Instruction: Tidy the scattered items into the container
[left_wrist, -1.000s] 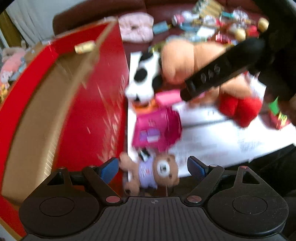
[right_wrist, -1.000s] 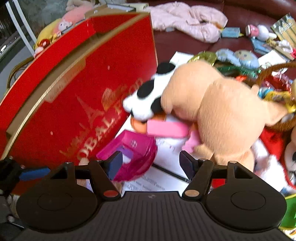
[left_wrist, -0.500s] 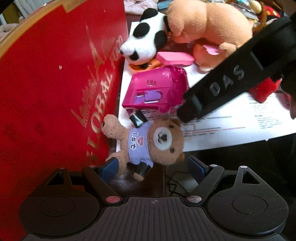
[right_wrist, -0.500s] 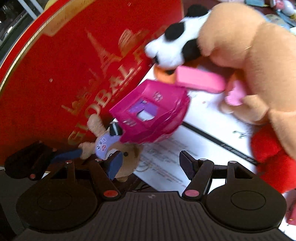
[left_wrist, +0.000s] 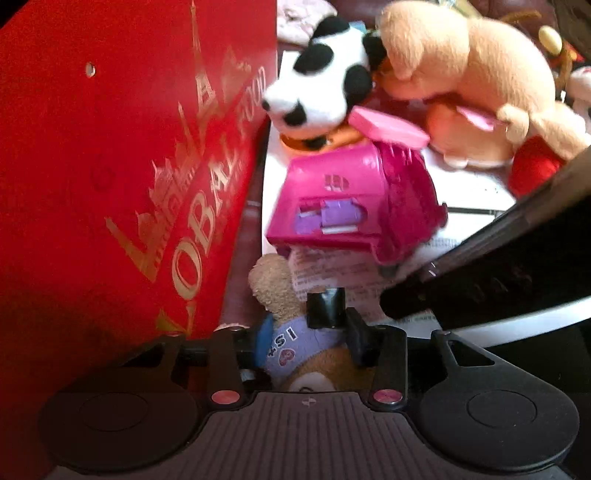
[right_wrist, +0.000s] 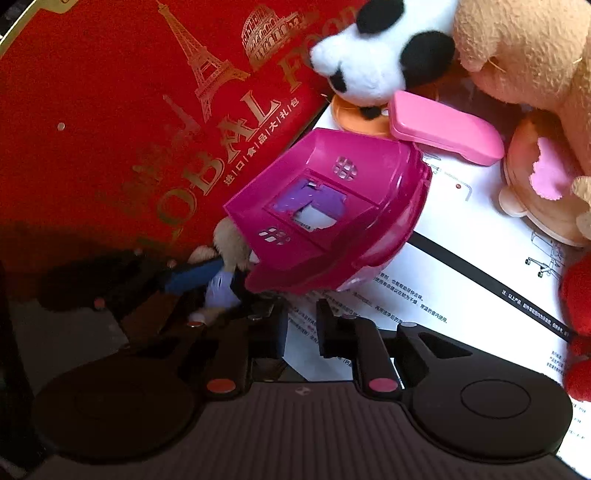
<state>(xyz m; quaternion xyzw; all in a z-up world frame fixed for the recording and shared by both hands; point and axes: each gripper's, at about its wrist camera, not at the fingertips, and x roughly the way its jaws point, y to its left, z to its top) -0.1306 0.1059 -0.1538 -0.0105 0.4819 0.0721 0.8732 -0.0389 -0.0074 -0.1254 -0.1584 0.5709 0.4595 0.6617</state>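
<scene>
A small brown teddy bear in a lilac shirt (left_wrist: 291, 343) lies at the foot of the big red gift box (left_wrist: 122, 155). My left gripper (left_wrist: 310, 341) is shut on the bear's body; its blue pad shows in the right wrist view (right_wrist: 192, 277). A magenta toy house (left_wrist: 354, 203) lies just beyond the bear on white paper, also in the right wrist view (right_wrist: 325, 210). My right gripper (right_wrist: 301, 326) sits just below the house with its jaws nearly closed over the paper, holding nothing visible.
A panda plush (right_wrist: 380, 55), a tan plush (right_wrist: 524, 55), a pink case (right_wrist: 443, 127), an orange disc (right_wrist: 354, 118) and a red plush (right_wrist: 580, 314) crowd the printed sheet (right_wrist: 461, 266). The red box wall (right_wrist: 147, 110) stands close on the left.
My left gripper moved forward onto the teddy bear and closed on it. My right gripper came closer under the magenta house and its jaws narrowed from wide open.
</scene>
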